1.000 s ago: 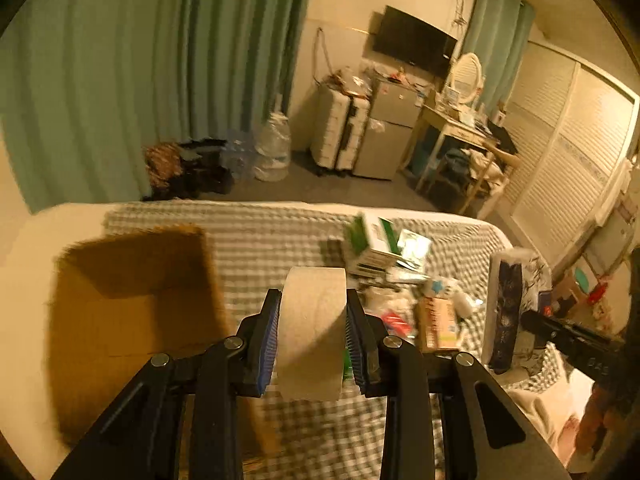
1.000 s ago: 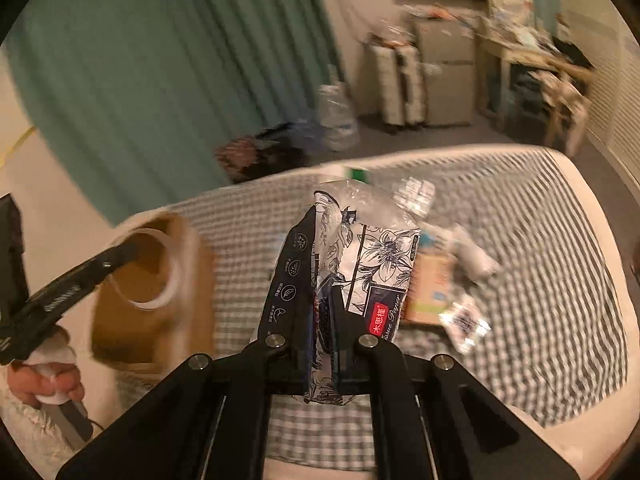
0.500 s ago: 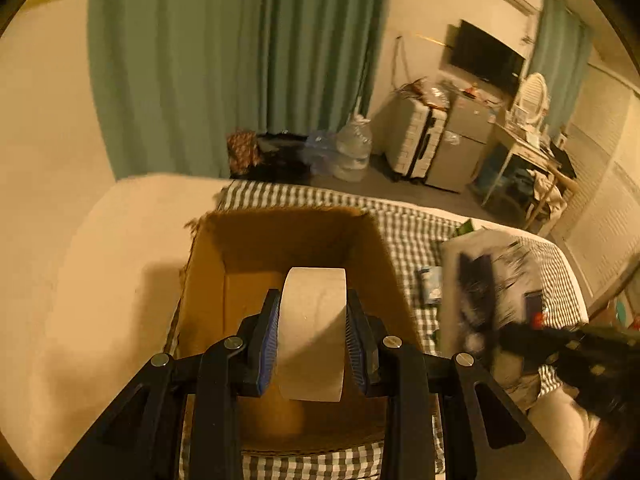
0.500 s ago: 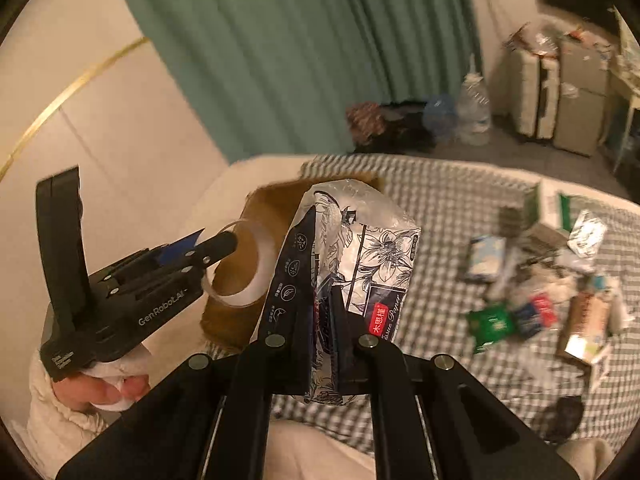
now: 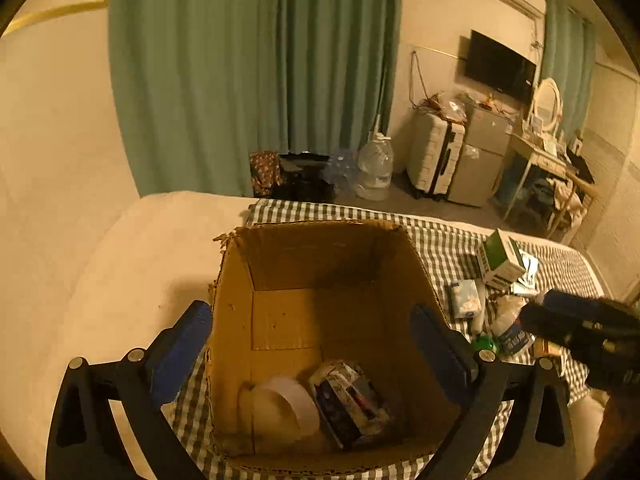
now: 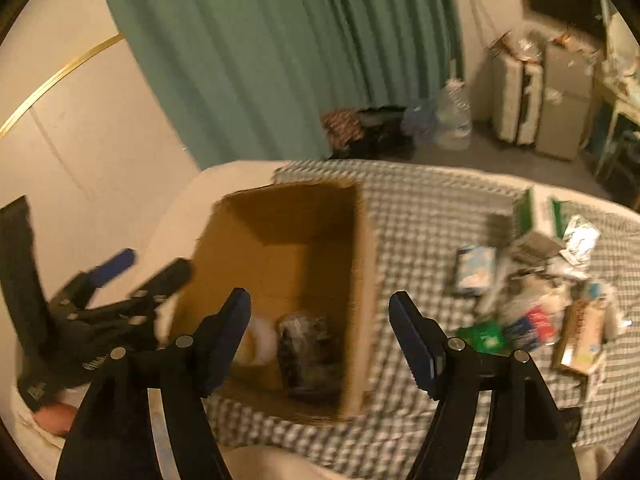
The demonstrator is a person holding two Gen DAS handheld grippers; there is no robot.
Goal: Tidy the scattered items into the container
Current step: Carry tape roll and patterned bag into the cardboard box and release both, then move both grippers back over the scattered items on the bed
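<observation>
A bed [image 5: 132,264] with a cream cover is seen under both grippers, and a checked cloth [image 5: 440,240] is spread over its right part. Past the jaws, a green curtain [image 5: 248,80] is hung on the far wall. To the right of it a big water bottle [image 5: 375,168], a white suitcase [image 5: 436,156], a dark TV [image 5: 498,65] and a messy desk [image 5: 540,156] are seen.

The left gripper [image 5: 310,354] is held with its jaws wide apart, and nothing is gripped. The cardboard box [image 5: 236,300] is seen right between these jaws, open at the top. At its bottom, near the jaws, a tape roll [image 5: 280,404] is laid on the left and a flowery tissue pack [image 5: 350,400] just beside it on the right. More small things are scattered on the cloth to the right of the jaws: a green and white box [image 5: 500,264], a pale blue packet [image 5: 464,298] and a small pile that is hard to make out.

The right gripper [image 6: 320,340] is also held with its jaws wide apart and empty. The box is seen between and just past them, with the roll and the pack inside. This view is blurred, so the things on the right cannot be told apart well. At its left edge the other gripper is partly cut off.
</observation>
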